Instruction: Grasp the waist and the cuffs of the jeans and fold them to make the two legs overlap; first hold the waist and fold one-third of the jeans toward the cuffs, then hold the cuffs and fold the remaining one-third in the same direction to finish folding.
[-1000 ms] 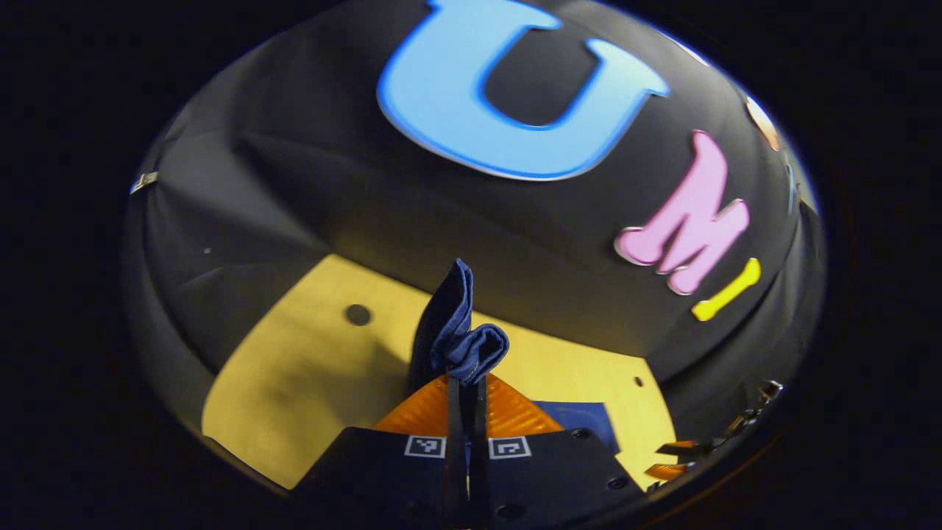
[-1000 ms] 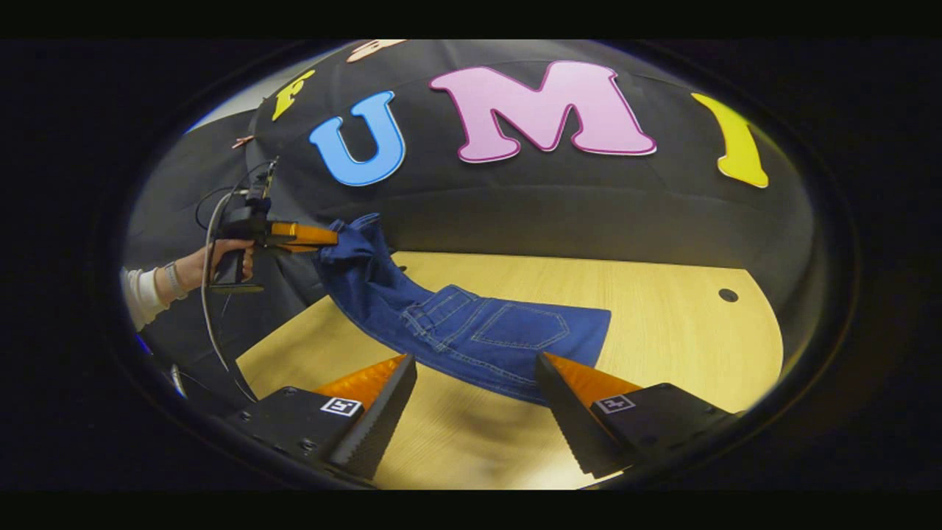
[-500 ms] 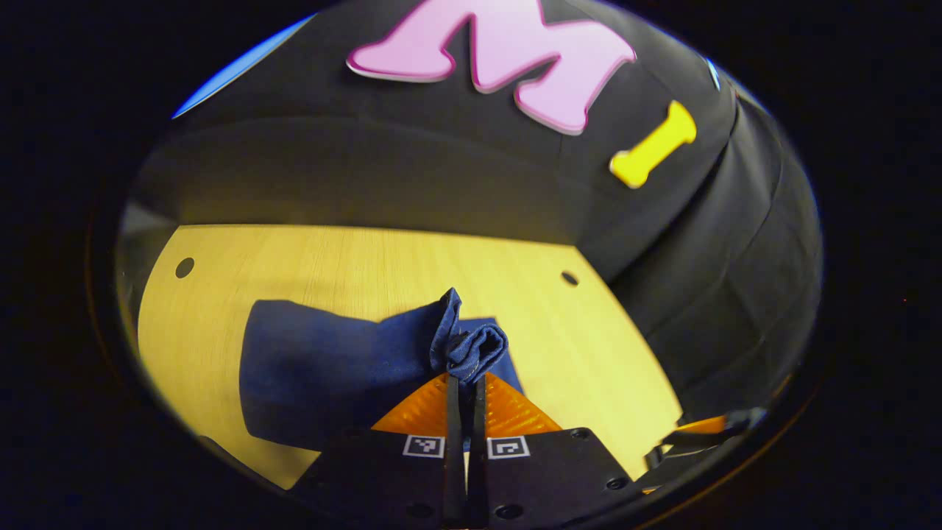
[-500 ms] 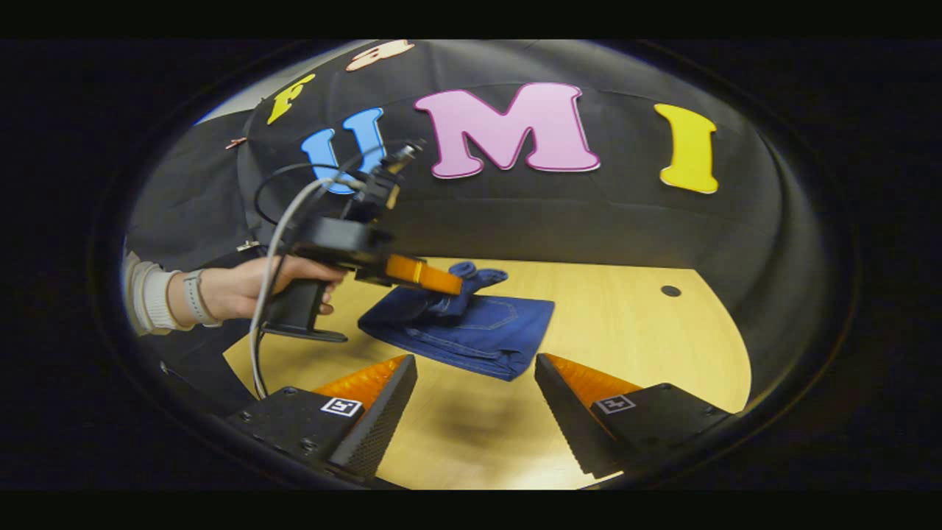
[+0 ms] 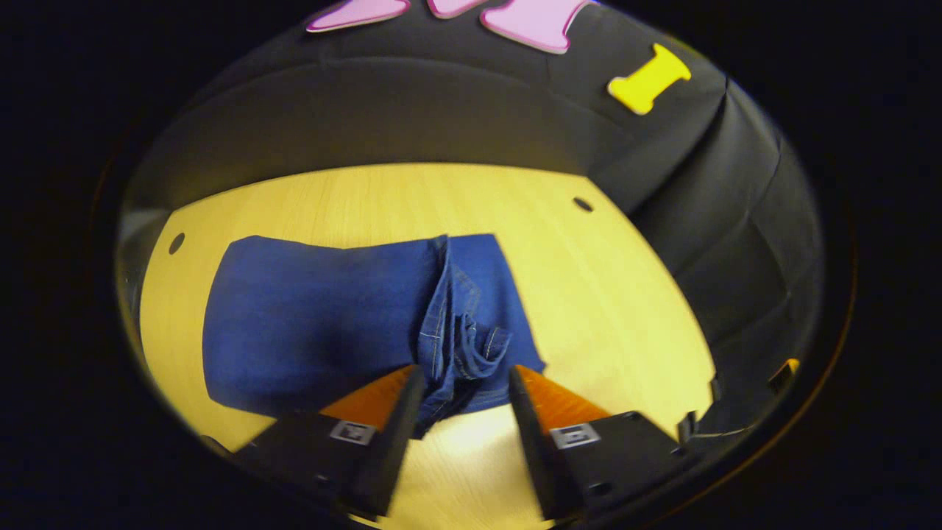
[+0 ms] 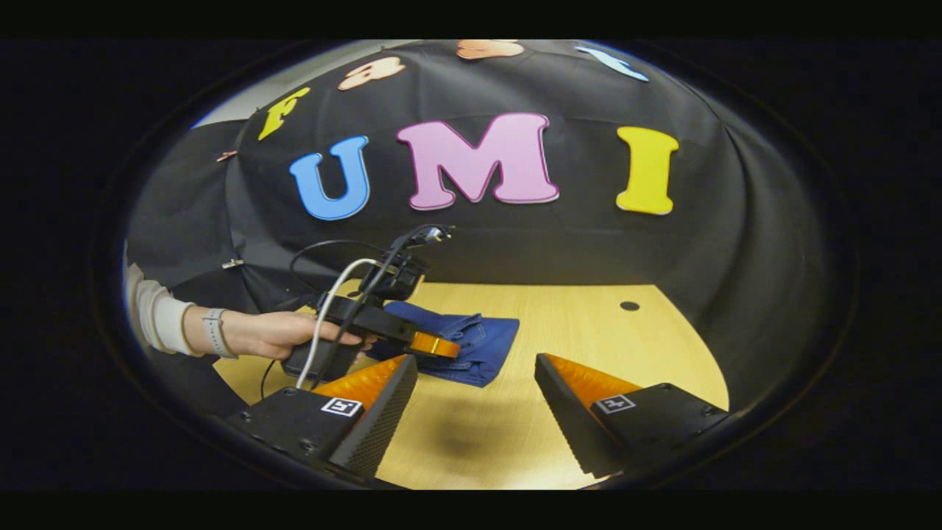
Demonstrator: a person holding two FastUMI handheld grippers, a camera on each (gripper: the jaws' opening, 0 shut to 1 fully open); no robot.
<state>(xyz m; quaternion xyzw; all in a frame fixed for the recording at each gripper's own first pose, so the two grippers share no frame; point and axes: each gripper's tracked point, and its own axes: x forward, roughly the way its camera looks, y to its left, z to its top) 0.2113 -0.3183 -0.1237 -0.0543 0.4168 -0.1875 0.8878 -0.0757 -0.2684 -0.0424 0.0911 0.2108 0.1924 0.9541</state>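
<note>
Your left gripper was open over the jeans. Its two fingers stood apart, one on each side of a bunched cuff, and they did not press on the cloth. In the right gripper view, your hand held that gripper low, just above the pile.

Your right gripper was open too, and it held nothing. It hung above bare table, near the front edge and apart from the jeans.

The jeans lay folded in a short, wide pile in the middle of the table. The pile was closer to the left edge than to the right. The cuff end sat on top, a bit rumpled, near the right side of the pile.

I think this was the very end of the last fold. The cuffs looked laid down on the pile and let go.

Next, I think you needed to lift the left gripper straight up, so a finger would not catch the loose cuff and pull the fold open. The bump on top may have needed a small pat flat.
</note>
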